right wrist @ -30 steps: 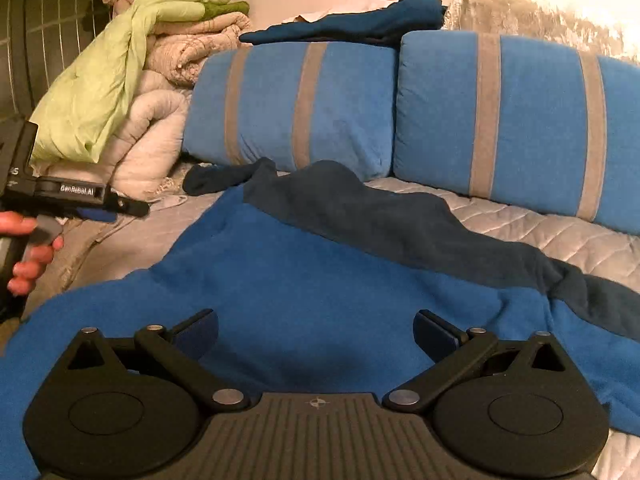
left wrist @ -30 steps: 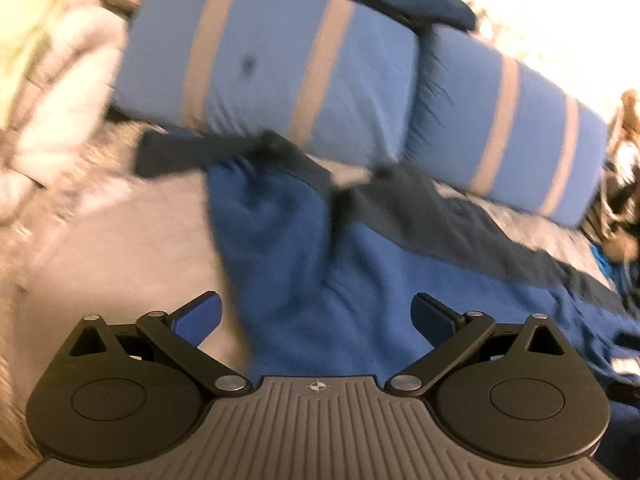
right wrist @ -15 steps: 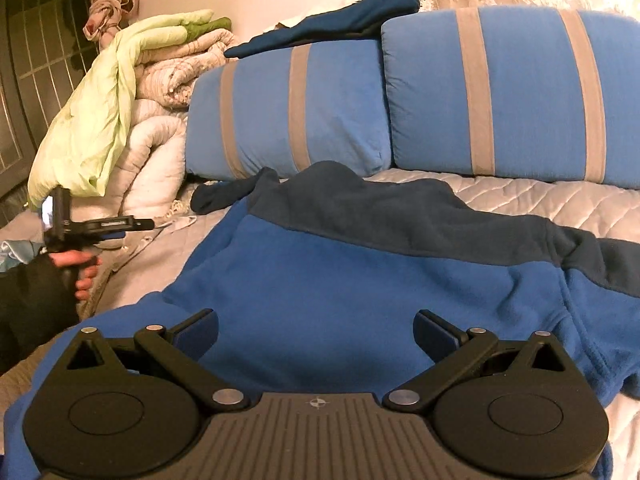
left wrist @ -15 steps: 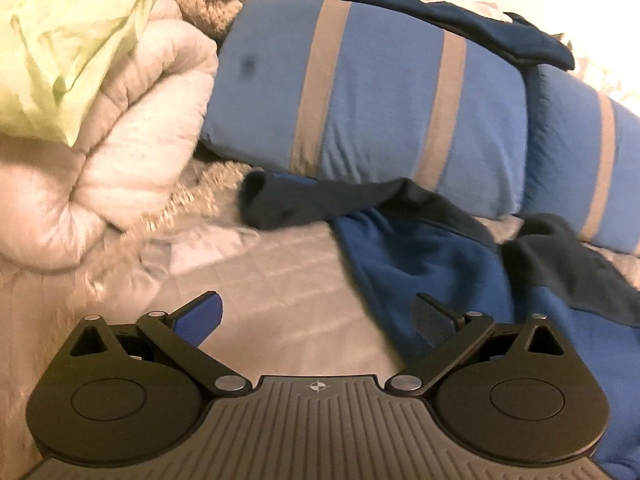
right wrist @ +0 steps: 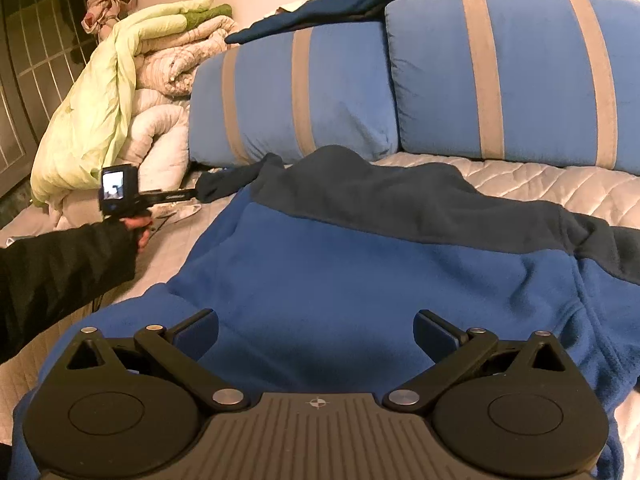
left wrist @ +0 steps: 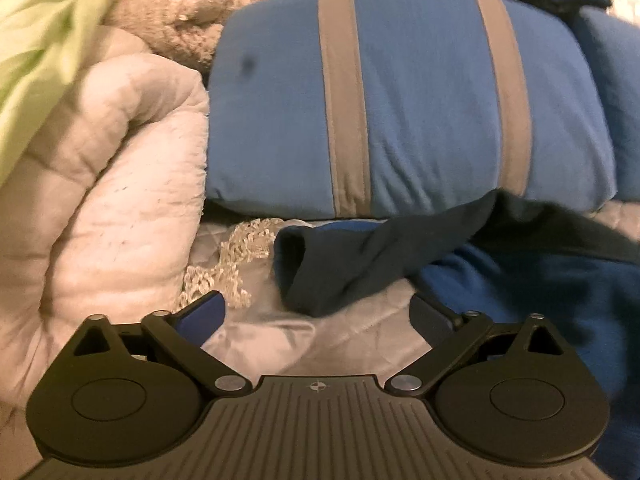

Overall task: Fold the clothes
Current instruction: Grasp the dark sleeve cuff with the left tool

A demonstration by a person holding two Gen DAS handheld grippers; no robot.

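Because the blue fleece garment [right wrist: 360, 280] lies spread and slack across the quilted bed cover [right wrist: 540, 184], front of it toward the right wrist view and its dark navy upper band reaching up to the striped blue pillows [right wrist: 304, 92], it looks soft, light and thick-piled: likely to drape and drag rather than hold any shape, grippy enough not to slide from pads, bulky at seams. Best hold, by my reading, is the dark sleeve cuff [left wrist: 320, 272], which sticks out open-ended onto the bare cover just below the left pillow, free of other layers; a pinch across that doubled hem should carry the whole sleeve over. Left gripper [left wrist: 318, 316] points slightly downward at that cuff, jaws wide but just closing in a little, nothing between the pads yet; cuff sits just ahead of the fingertips, though edge blur makes the exact gap hard to judge. From the right wrist view the person's dark sleeve [right wrist: 60, 276] reaches out across the bed edge, hand wrapped on the tool's handle, tool nearly level, tip at the cuff. Right gripper [right wrist: 316, 334] hovers low over the mid body of the fleece, jaws spread, empty, pads clear of the cloth. Folded quilts [right wrist: 160, 80] stack at far left.
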